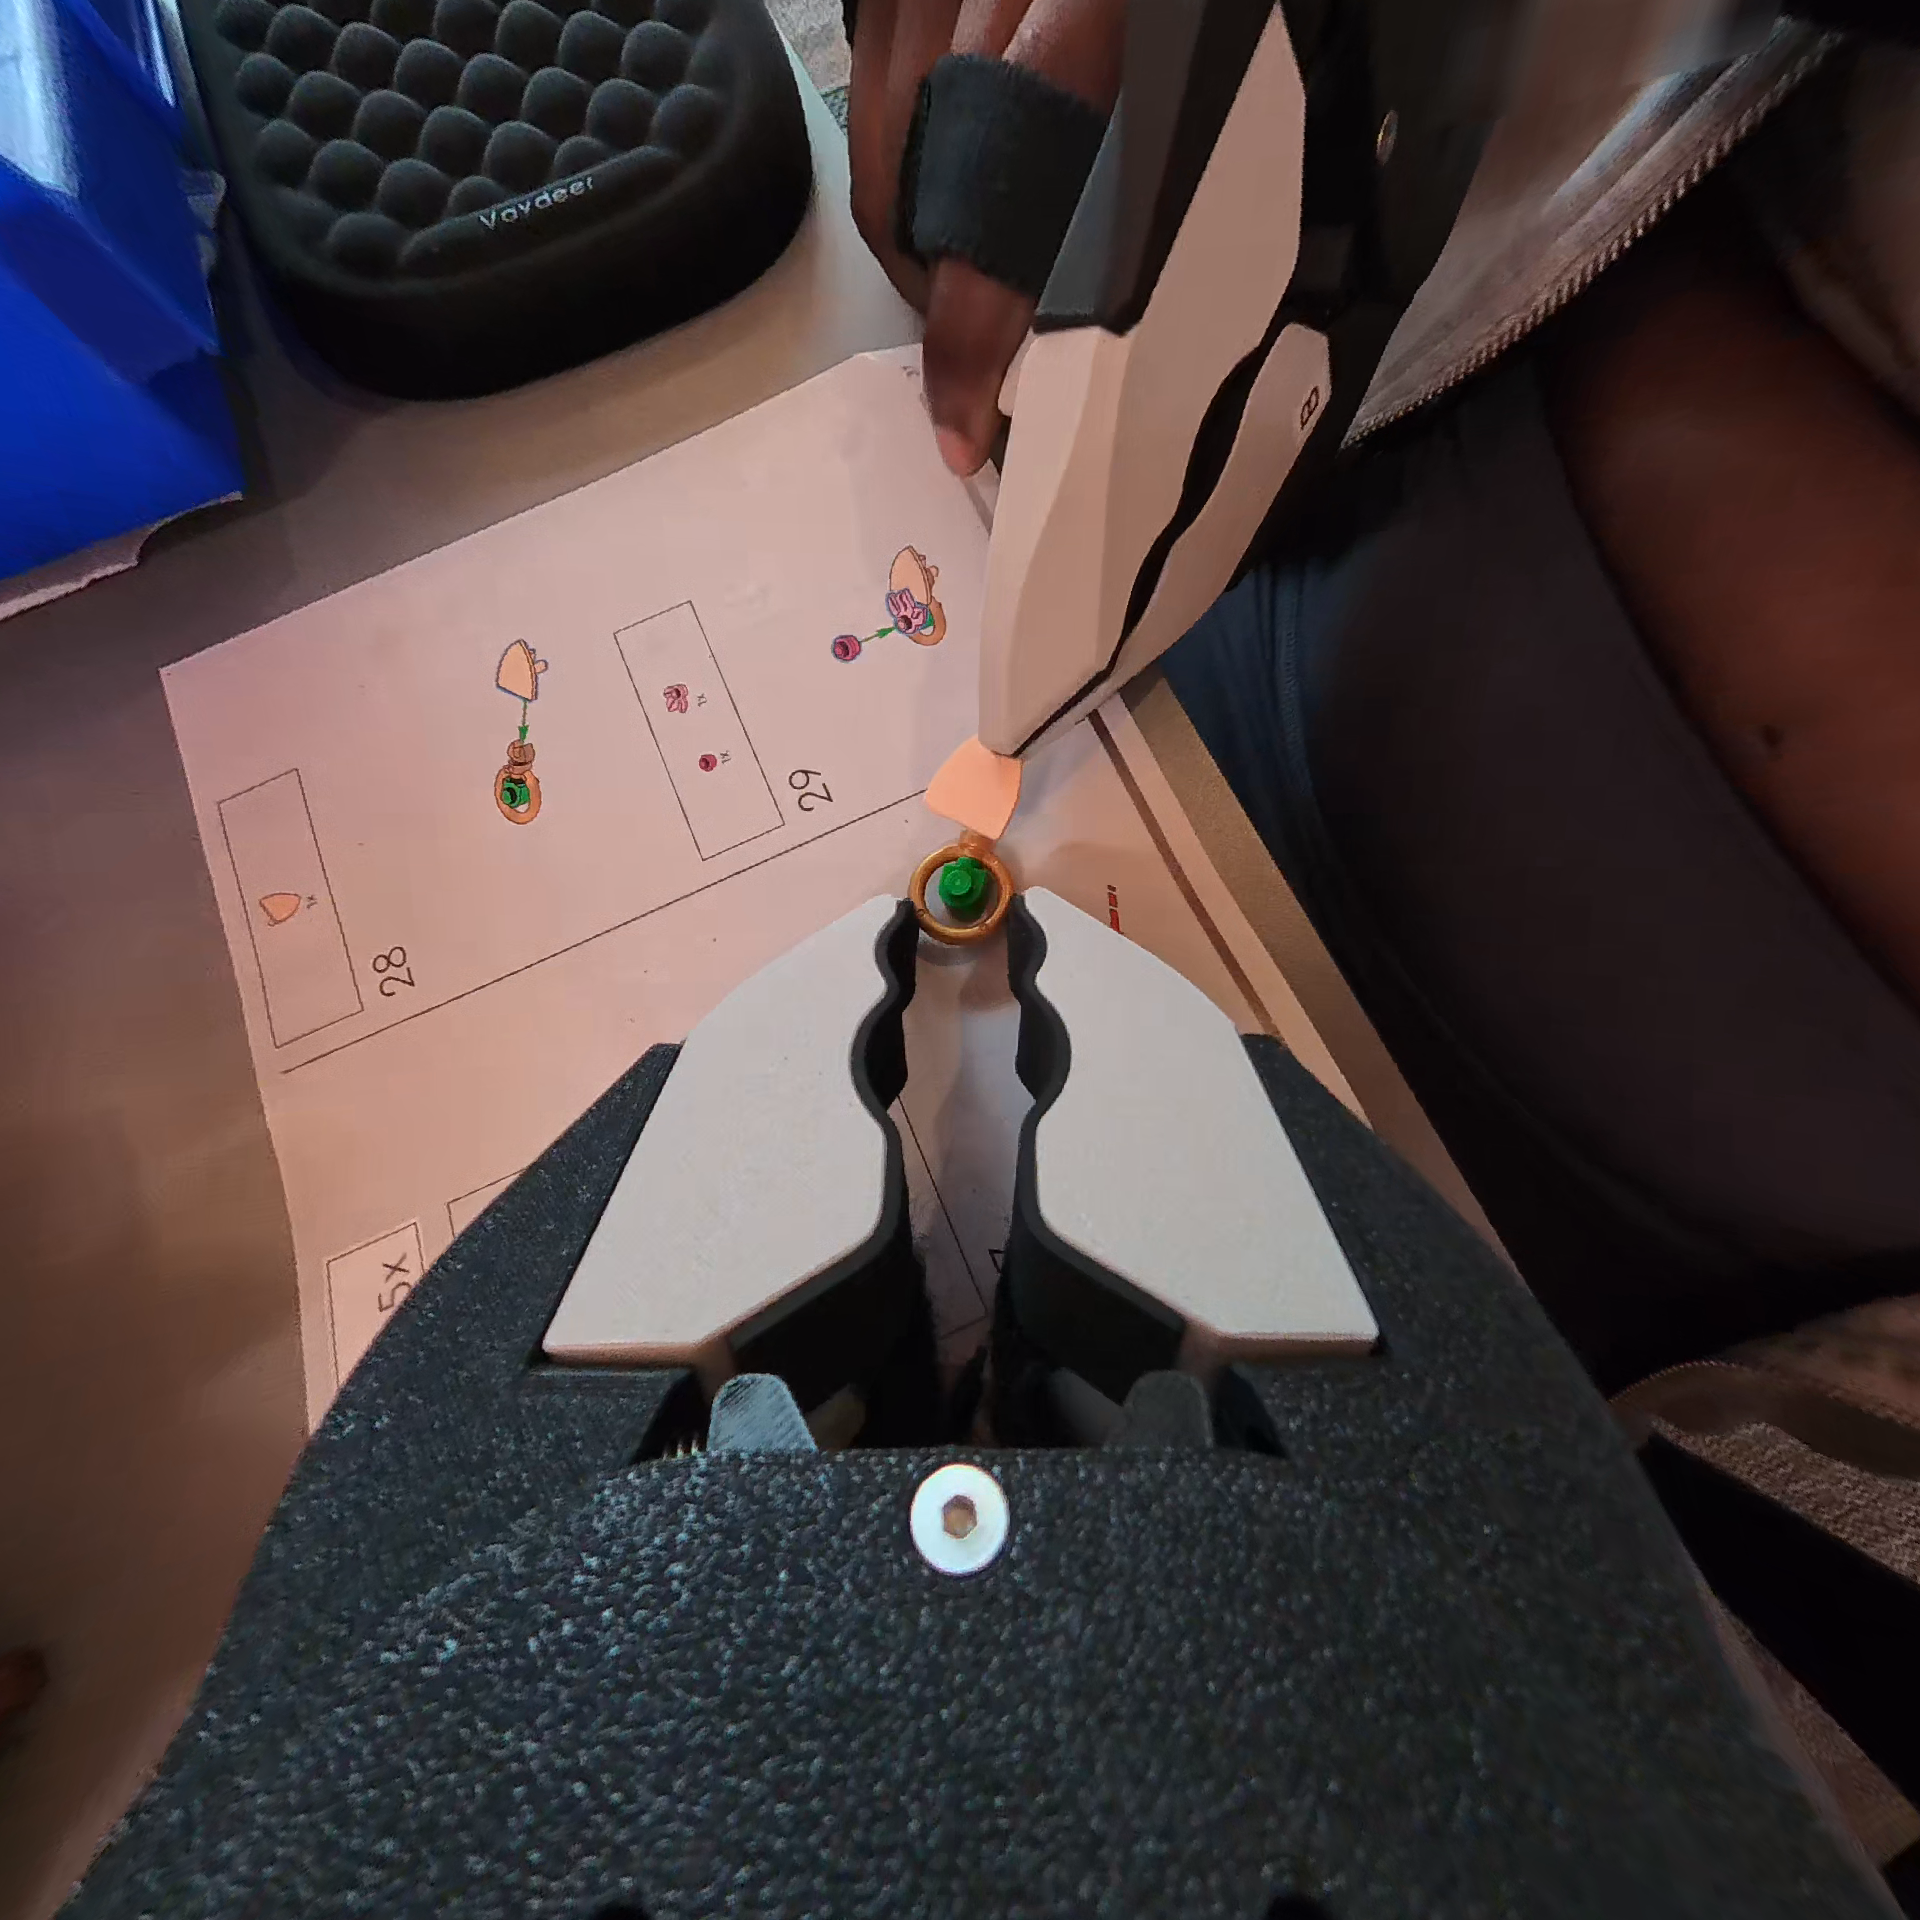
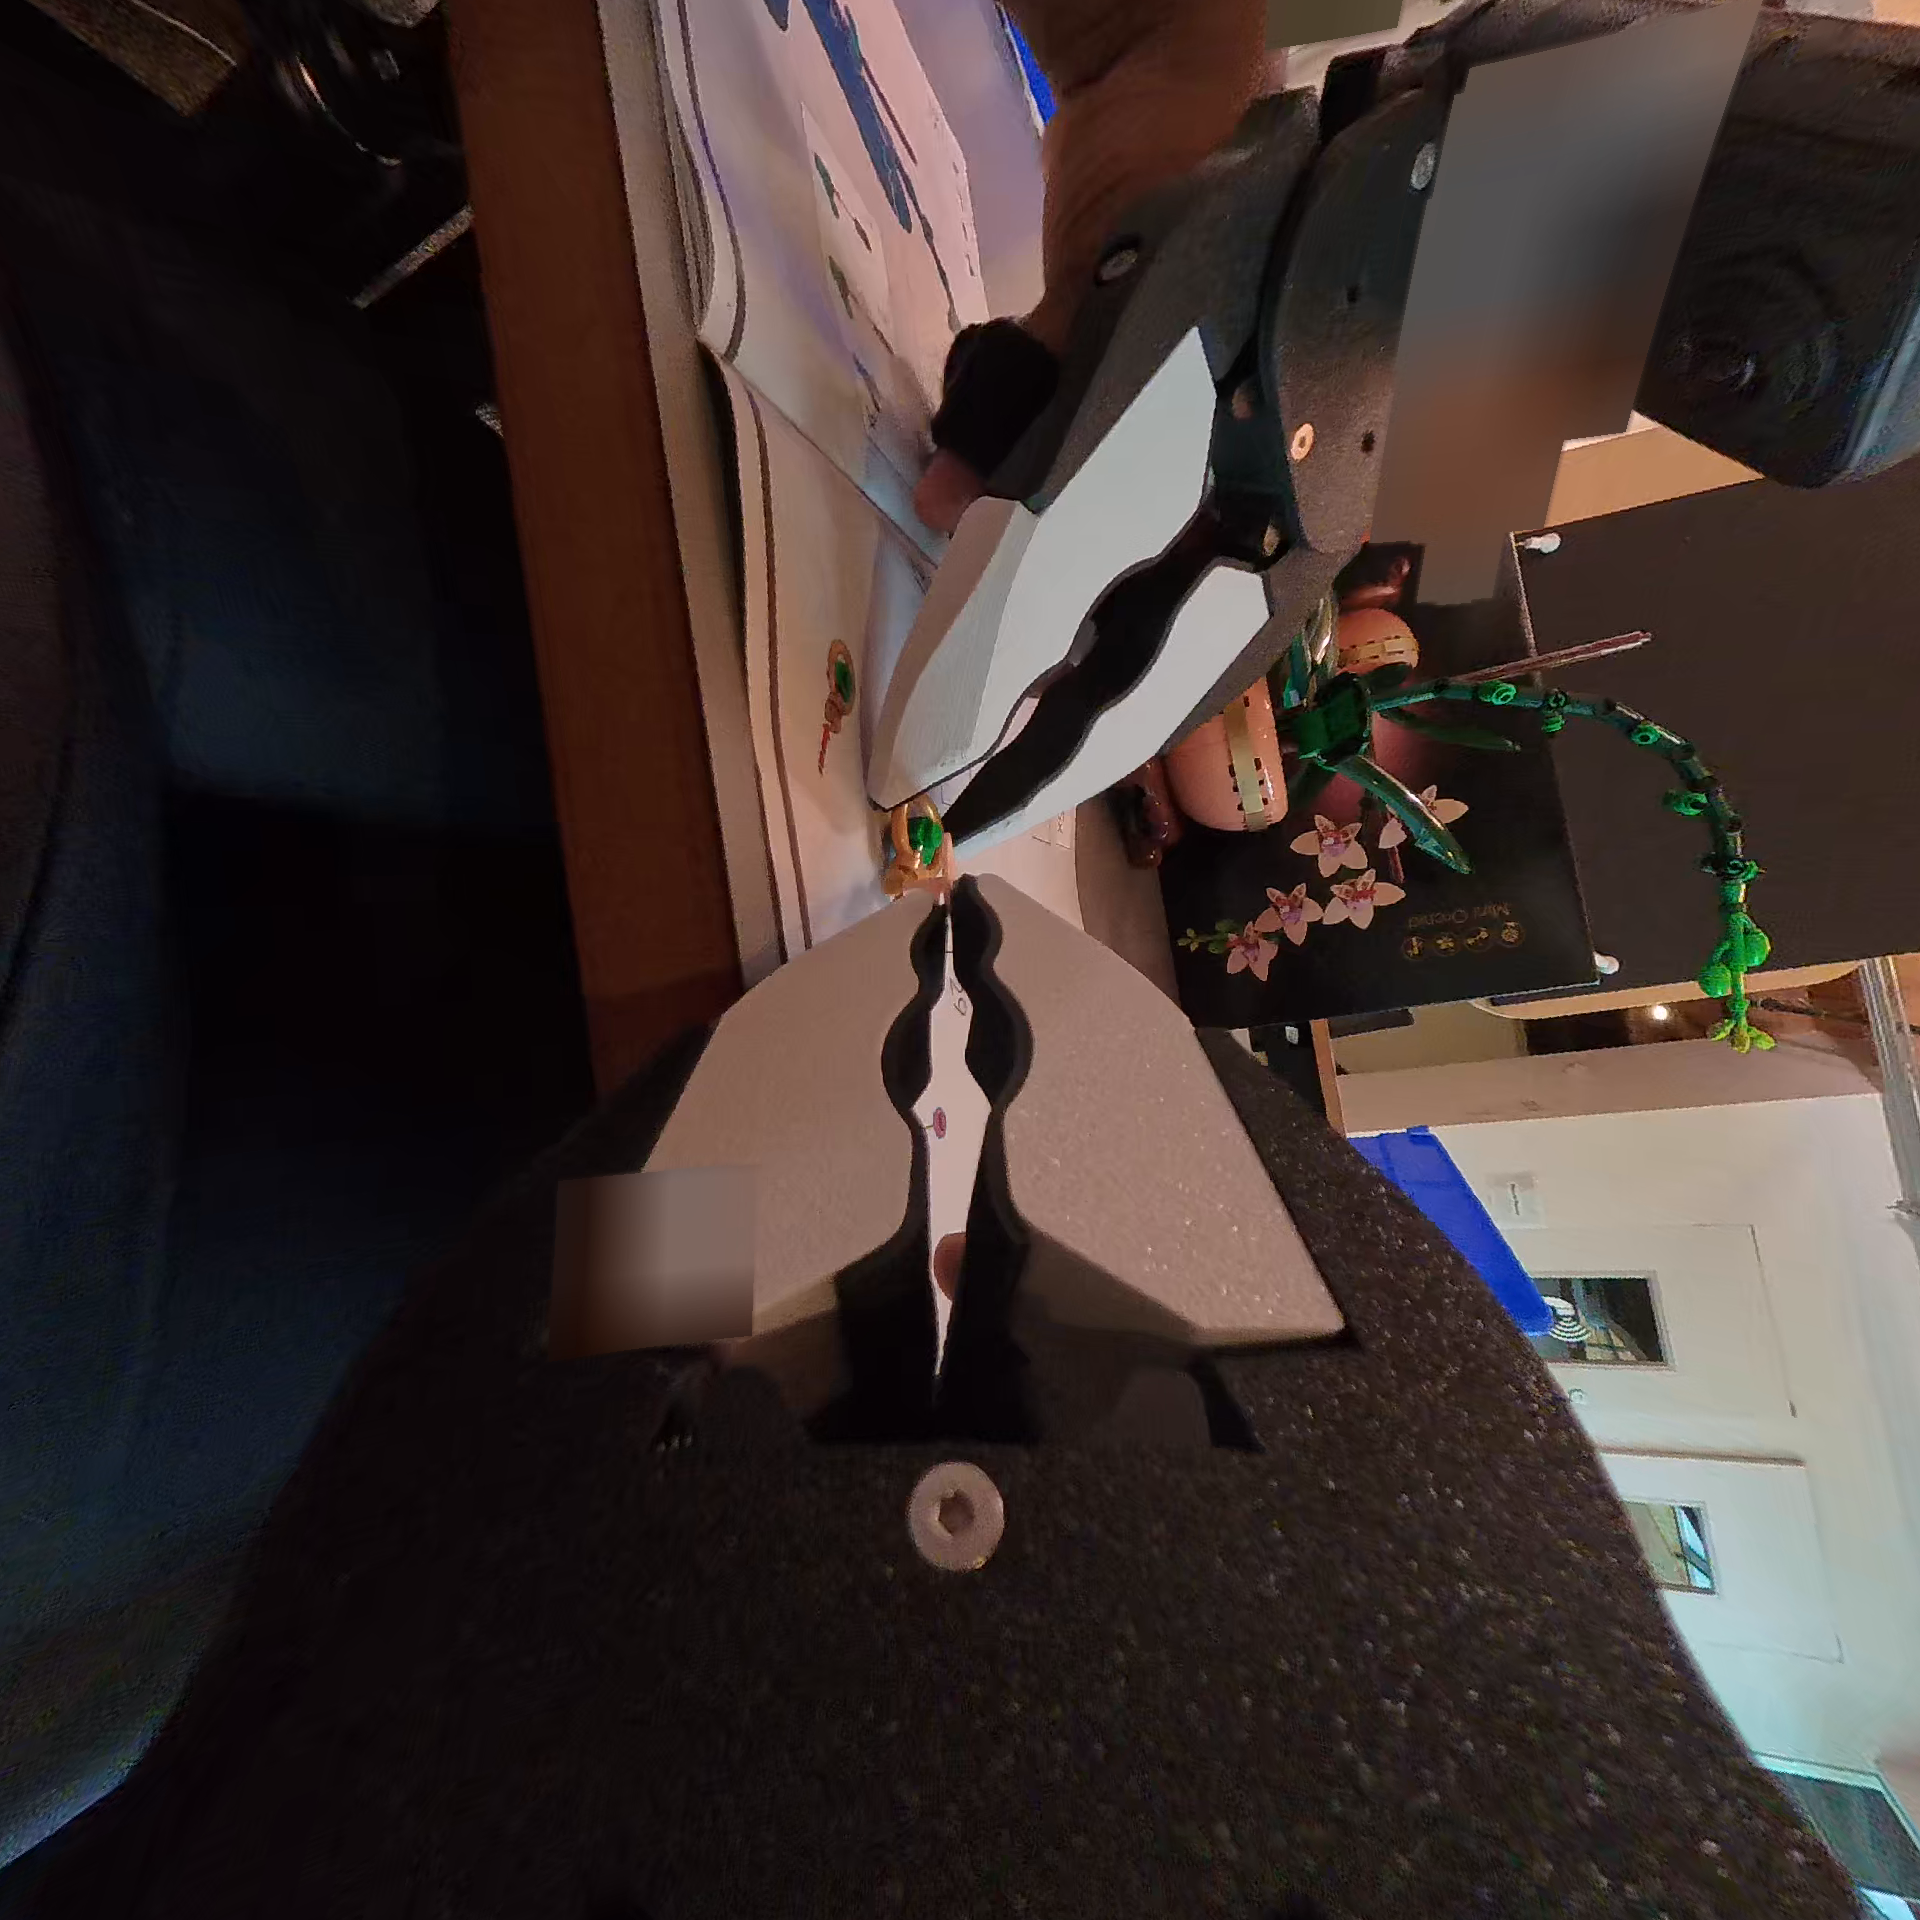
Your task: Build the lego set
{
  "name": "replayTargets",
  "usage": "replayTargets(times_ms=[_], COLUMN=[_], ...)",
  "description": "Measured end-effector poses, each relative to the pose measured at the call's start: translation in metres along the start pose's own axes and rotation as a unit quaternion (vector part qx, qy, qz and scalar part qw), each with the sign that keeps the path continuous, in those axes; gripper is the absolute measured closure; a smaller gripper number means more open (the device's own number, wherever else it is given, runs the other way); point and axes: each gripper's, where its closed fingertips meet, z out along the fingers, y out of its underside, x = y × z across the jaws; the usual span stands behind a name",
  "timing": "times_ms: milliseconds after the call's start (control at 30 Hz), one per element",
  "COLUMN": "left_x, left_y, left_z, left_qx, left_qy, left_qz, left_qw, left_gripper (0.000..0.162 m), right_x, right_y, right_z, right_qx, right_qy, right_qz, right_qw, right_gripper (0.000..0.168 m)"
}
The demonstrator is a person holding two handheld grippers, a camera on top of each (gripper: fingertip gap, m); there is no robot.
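Observation:
In the left wrist view, my left gripper (image 1: 961,909) is shut on a small gold ring (image 1: 925,920) with a green stud (image 1: 958,886) in it, held just above the instruction sheet (image 1: 582,810). My right gripper (image 1: 1003,743) comes in from the upper right, shut on a flat peach petal piece (image 1: 975,795). The petal's lower edge touches the top of the ring. In the right wrist view, my right gripper (image 2: 948,899) pinches the petal (image 2: 941,871) edge-on, against the ring (image 2: 902,857) held by the left gripper (image 2: 914,805).
A black dimpled foam pad (image 1: 488,177) and a blue bin (image 1: 94,312) lie beyond the sheet. The table edge (image 1: 1226,831) runs close on the right, with a person's lap past it. A dark set box (image 2: 1382,904) and a built green stem (image 2: 1662,748) stand farther back. Only a small space, under 4 cm, lies between the two pairs of fingers.

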Motion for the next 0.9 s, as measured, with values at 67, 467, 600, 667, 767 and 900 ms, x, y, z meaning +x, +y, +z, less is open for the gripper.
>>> replayTargets(times_ms=[67,467,600,667,767,900], left_x=[0.0,0.001,0.001,0.001,0.001,0.001], left_y=[0.0,0.0,0.0,0.0,0.0,0.0], left_z=[0.0,0.0,0.0,0.0,0.0,-0.001], left_qx=[-0.005,-0.01,-0.006,-0.001,0.0,0.003], left_qy=[0.002,0.002,-0.002,-0.002,-0.002,0.001], left_qz=[0.003,-0.008,-0.007,-0.008,-0.007,-0.009], left_qw=[1.0,1.0,1.0,1.0,1.0,1.0], left_gripper=[0.145,0.145,0.145,0.145,0.145,0.145], right_x=[0.001,-0.004,-0.006,-0.006,-0.008,-0.01], right_y=[0.001,-0.003,-0.002,-0.001,-0.003,-0.003], right_z=[0.0,0.002,0.001,0.0,0.001,0.001], right_qx=[-0.001,-0.004,-0.021,-0.023,-0.027,-0.039], right_qy=[0.001,-0.028,-0.043,-0.057,-0.095,-0.15], right_qz=[0.001,-0.013,-0.005,0.025,0.082,0.152], right_qw=[1.0,1.0,0.999,0.998,0.992,0.976], right_gripper=[0.167,0.167,0.166,0.166,0.165,0.167])
